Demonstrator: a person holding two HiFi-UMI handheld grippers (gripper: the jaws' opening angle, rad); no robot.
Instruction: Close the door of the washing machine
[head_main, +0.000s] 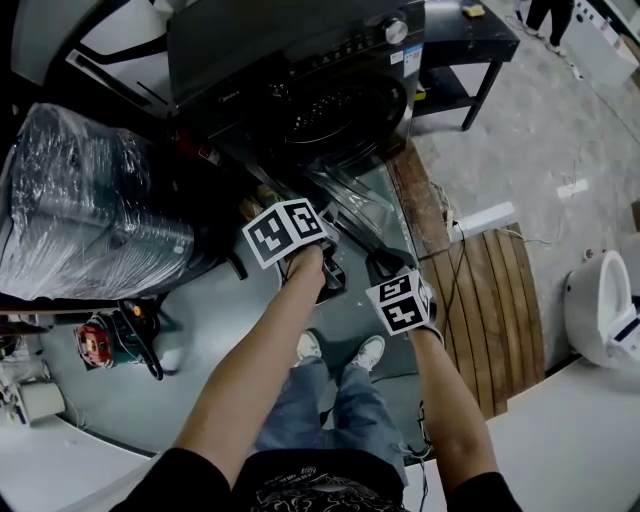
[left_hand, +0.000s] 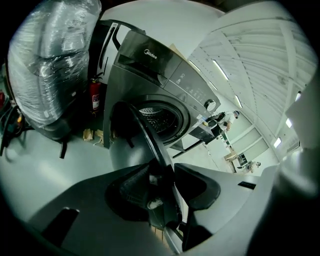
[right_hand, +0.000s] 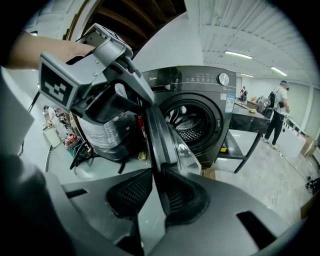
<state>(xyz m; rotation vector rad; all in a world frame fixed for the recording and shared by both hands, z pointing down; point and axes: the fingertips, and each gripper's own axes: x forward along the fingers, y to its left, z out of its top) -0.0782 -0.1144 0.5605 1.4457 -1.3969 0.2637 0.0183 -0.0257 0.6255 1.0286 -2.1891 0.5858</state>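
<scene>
A dark grey front-loading washing machine (head_main: 290, 60) stands ahead with its round drum opening (head_main: 335, 110) uncovered. Its door (head_main: 352, 205), with a clear bulging window, is swung out toward me. In the left gripper view the door's rim (left_hand: 145, 132) runs between the jaws, and my left gripper (left_hand: 162, 182) is shut on it. Lower on the same door edge (right_hand: 160, 132), my right gripper (right_hand: 152, 192) is shut on it, the pads close against both sides. The right gripper view also shows the left gripper (right_hand: 107, 92) clamped higher on the door.
A bulky plastic-wrapped load (head_main: 80, 200) sits left of the machine, with a fire extinguisher (left_hand: 95, 95) beside it. A black table (head_main: 470, 40) stands on the right. Wooden slats (head_main: 500, 300), cables and a white toilet (head_main: 600, 310) lie right. A person (right_hand: 277, 110) walks far off.
</scene>
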